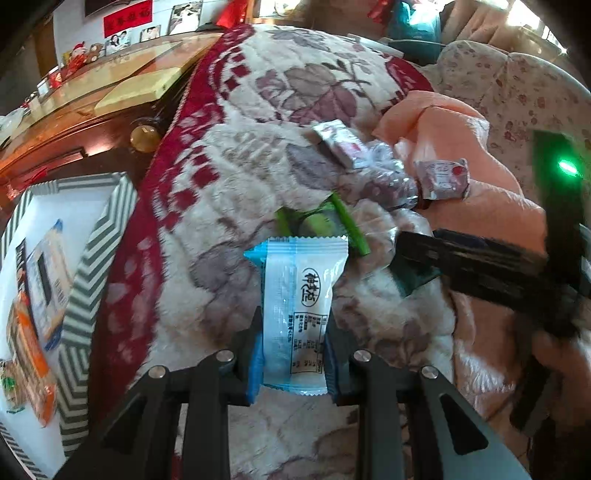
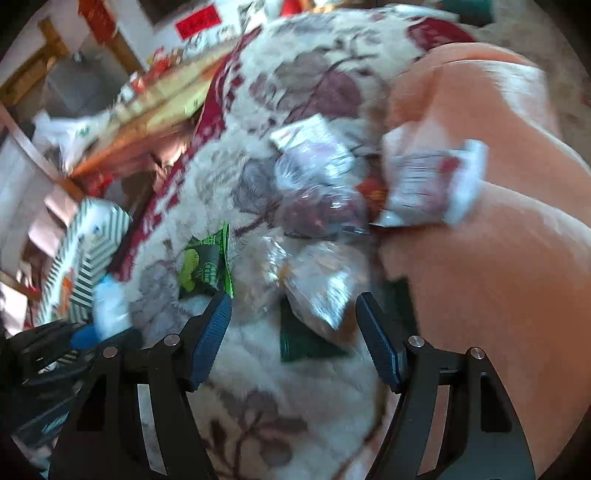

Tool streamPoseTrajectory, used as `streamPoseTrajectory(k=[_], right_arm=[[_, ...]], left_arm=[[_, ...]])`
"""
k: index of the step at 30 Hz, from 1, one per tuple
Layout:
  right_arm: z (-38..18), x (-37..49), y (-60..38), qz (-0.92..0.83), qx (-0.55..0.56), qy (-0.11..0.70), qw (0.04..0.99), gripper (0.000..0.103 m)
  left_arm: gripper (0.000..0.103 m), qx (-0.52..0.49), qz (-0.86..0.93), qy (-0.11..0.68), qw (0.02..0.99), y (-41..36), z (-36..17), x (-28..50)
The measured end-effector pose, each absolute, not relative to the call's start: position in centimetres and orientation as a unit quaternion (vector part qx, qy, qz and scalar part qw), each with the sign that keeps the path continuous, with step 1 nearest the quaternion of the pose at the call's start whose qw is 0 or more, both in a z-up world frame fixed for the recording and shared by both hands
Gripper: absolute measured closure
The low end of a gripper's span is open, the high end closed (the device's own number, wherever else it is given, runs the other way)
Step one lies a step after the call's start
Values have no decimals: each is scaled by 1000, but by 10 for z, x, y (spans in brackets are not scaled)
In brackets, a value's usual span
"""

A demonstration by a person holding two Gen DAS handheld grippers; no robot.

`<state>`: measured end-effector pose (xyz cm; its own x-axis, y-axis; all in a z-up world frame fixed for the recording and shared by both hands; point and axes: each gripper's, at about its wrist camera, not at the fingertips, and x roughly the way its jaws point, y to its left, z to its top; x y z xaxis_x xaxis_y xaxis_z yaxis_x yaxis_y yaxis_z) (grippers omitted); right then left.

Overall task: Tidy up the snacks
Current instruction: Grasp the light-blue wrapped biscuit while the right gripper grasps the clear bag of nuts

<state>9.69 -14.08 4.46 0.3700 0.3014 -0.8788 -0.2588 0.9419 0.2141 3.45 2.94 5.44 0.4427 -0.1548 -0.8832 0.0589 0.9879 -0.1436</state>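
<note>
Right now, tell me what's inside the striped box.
The striped box holds several flat snack packets: a pale blue-edged packet and an orange packet lie on its white floor. The frame edge cuts off the rest, so its full contents are unseen.

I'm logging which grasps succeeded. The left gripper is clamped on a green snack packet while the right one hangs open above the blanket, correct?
Not quite: the left gripper is clamped on a light blue packet, as the left wrist view shows. The green packet lies on the blanket. The right gripper is open.

We read little: on the pale blue snack packet [image 1: 299, 317], an oval at its 2 o'clock holds three Chinese characters, with unreadably small print below. At 11 o'clock, the red wall sign [image 1: 127, 16] carries characters too blurred to read.
</note>
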Motion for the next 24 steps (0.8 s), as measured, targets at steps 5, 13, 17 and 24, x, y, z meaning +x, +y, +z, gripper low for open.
streamPoseTrajectory(k=[5,13,17,24], right_arm=[[24,114,-130,175,-2,545,820,37],[42,85,-155,201,20,521,829,82],[42,70,-157,209,17,524,826,83],[46,61,-147,202,-21,524,827,31]], left_arm=[[74,-45,-58,525,848,36,54,32],[74,-45,-63,525,848,32,53,25],[74,-47,-61,524,848,33,55,21],[74,-49,-56,523,849,37,57,18]])
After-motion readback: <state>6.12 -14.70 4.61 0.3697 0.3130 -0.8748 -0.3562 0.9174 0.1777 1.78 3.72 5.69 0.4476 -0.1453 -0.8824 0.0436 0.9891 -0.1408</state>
